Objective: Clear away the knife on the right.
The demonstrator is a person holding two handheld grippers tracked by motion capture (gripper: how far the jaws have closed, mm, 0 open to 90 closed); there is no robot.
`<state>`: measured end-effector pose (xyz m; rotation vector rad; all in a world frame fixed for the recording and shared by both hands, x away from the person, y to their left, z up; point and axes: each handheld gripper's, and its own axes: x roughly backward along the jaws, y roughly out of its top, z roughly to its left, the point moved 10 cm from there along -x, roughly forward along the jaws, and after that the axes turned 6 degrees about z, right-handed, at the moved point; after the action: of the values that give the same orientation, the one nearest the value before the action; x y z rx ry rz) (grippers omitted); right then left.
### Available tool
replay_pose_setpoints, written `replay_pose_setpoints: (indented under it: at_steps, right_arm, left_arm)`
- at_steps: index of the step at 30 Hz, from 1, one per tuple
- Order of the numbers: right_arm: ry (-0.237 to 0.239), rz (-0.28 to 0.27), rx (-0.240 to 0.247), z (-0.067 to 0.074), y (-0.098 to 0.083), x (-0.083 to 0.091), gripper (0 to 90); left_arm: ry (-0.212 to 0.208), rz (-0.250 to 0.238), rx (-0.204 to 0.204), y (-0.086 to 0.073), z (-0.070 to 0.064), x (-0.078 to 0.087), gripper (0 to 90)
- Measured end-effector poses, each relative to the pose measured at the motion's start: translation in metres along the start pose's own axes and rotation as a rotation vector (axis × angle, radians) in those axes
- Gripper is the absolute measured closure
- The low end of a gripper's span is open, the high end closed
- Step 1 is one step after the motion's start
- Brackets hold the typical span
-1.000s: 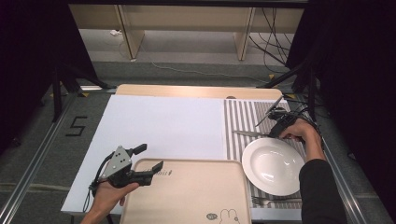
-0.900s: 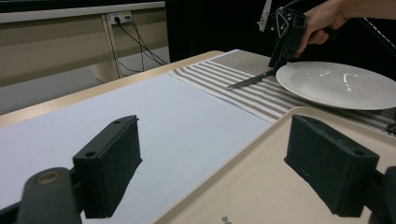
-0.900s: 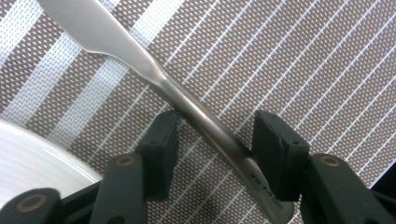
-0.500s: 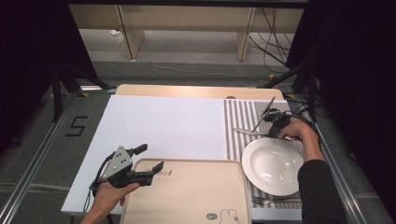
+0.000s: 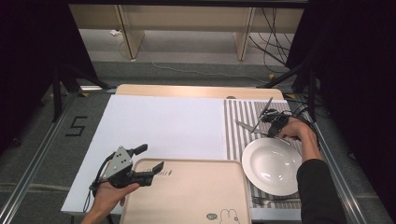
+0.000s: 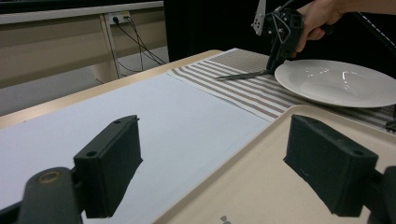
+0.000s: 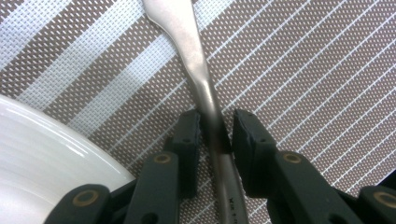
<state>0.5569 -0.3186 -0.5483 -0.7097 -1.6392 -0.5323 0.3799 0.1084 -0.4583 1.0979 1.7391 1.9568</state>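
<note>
A metal knife [image 5: 246,126] lies on the striped placemat [image 5: 236,114], just beyond the white plate [image 5: 272,165]. My right gripper [image 5: 268,132] points down at the knife's handle end by the plate's far rim. In the right gripper view the knife handle [image 7: 212,116] runs between the jaws of that gripper [image 7: 217,140], which are shut against it. My left gripper [image 5: 149,157] is open and hovers over the far left corner of the beige tray [image 5: 187,196], with nothing between its jaws [image 6: 219,172]. The left gripper view also shows the right gripper [image 6: 275,58], the knife [image 6: 243,74] and the plate [image 6: 336,81].
A white sheet [image 5: 163,121] covers the table's left and middle. A fork [image 5: 268,201] lies on the placemat near the plate's front edge. The tray sits at the front edge of the table. Cables [image 5: 280,42] trail on the floor beyond the table.
My right gripper has shifted slightly toward the plate and down onto the knife handle. The left gripper and the tray have stayed put.
</note>
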Motion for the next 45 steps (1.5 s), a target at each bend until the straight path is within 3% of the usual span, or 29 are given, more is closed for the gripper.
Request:
replay_pose_setpoints:
  at_steps: [15, 17, 18, 22, 34, 36, 45]
  right_arm:
    - [-0.014, 0.010, 0.031, 0.004, 0.001, 0.000, 79.1]
    - [-0.016, 0.026, 0.014, 0.005, 0.000, 0.001, 79.5]
    - [-0.013, 0.029, 0.036, 0.004, 0.000, 0.001, 79.6]
    - [-0.027, 0.005, 0.049, 0.004, 0.001, 0.000, 79.9]
    - [-0.052, -0.002, 0.057, 0.005, 0.001, 0.001, 80.1]
    - [-0.079, -0.015, 0.059, 0.002, 0.002, 0.001, 80.1]
    - [-0.120, -0.051, 0.028, -0.005, 0.003, 0.010, 80.2]
  left_arm:
    - [-0.004, -0.002, -0.001, 0.000, 0.000, 0.000, 17.6]
    - [-0.002, -0.002, -0.001, 0.000, 0.000, 0.000, 17.6]
    - [-0.003, -0.003, -0.001, 0.000, 0.000, 0.000, 17.6]
    - [0.002, 0.004, 0.000, 0.000, 0.001, 0.001, 17.6]
    - [0.001, 0.006, -0.003, 0.000, 0.001, 0.000, 17.6]
    - [0.001, 0.006, -0.002, 0.000, 0.001, 0.000, 17.6]
    - [0.002, 0.007, -0.004, 0.000, 0.001, 0.000, 17.6]
